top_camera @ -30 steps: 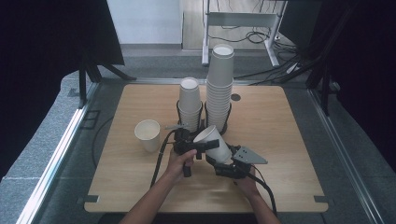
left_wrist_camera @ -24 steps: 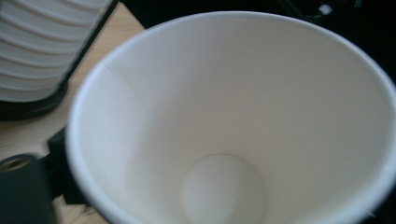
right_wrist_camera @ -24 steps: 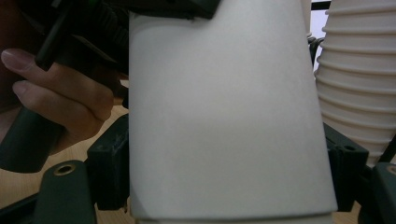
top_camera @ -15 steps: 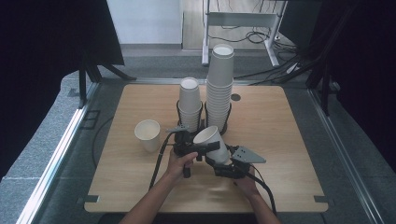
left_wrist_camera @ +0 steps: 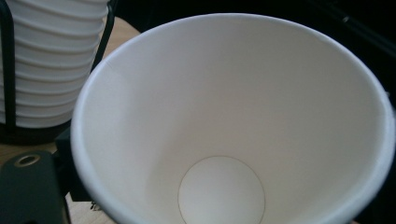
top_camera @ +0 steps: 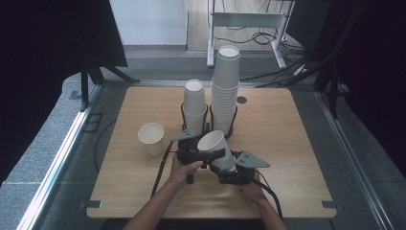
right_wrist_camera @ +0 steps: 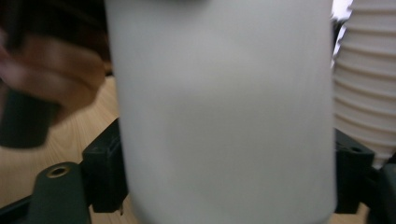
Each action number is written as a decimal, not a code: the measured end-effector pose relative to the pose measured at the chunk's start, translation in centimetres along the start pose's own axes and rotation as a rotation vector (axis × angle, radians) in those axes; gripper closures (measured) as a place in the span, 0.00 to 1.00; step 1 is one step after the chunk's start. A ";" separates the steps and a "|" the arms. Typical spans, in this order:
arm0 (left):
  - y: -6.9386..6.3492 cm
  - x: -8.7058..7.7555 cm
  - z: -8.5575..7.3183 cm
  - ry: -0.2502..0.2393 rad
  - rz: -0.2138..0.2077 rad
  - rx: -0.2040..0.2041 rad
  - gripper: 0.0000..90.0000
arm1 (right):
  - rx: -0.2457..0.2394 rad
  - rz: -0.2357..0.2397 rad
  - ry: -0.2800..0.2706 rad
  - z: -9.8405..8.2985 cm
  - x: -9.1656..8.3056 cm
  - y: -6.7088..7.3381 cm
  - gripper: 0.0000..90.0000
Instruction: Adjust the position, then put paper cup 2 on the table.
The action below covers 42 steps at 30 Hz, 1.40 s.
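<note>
A white paper cup (top_camera: 213,143) hangs tilted above the front middle of the wooden table (top_camera: 287,158), its mouth turned up and to the left. My left gripper (top_camera: 210,155) reaches it from the left and its jaws, which have just been closing, hold the cup near the rim. The left gripper view looks straight into the cup (left_wrist_camera: 224,116). My right gripper (top_camera: 225,167) holds it from the lower right. In the right gripper view the cup's side (right_wrist_camera: 224,116) sits between both jaws, which have just been opening but still lie against it.
A short cup stack (top_camera: 195,103) and a tall cup stack (top_camera: 226,91) stand in black wire holders just behind the grippers. A single upright cup (top_camera: 151,138) stands to the left. There is bare tabletop to the right and in front.
The held cup and the left gripper have shifted very slightly to the left. The right hand has kept still.
</note>
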State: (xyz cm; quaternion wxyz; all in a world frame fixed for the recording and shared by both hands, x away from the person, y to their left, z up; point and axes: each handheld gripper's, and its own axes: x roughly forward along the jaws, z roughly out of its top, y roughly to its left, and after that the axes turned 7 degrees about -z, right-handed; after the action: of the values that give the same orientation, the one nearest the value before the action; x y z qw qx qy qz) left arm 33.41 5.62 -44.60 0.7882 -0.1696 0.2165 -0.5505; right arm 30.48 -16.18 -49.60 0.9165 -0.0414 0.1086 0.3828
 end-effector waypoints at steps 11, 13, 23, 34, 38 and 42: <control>-0.6 -1.8 0.5 -0.022 0.095 0.096 0.14 | -0.019 0.016 0.065 -0.5 0.5 0.3 0.15; -0.6 -2.1 0.6 -0.027 0.113 0.102 0.14 | -0.020 0.019 0.078 -0.6 0.5 0.2 0.15; 0.0 -3.0 0.4 -0.017 0.196 0.134 0.14 | -0.032 0.008 0.098 -0.8 0.6 0.1 0.15; 0.1 -2.8 -0.1 0.037 0.339 0.207 0.14 | -0.046 0.004 0.114 -1.2 0.6 0.1 0.15; 0.3 -2.7 -0.4 0.062 0.399 0.230 0.14 | -0.044 0.001 0.117 -1.2 0.6 0.0 0.15; 0.7 -2.8 -0.5 0.078 0.467 0.249 0.14 | -0.044 0.002 0.123 -1.3 0.7 0.0 0.15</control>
State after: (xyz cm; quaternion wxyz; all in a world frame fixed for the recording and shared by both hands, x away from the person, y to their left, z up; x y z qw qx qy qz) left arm 32.88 8.45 -44.93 0.8998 0.0046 0.2105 -0.3822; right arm 30.70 -15.87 -50.98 0.9066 -0.0850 0.1562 0.3827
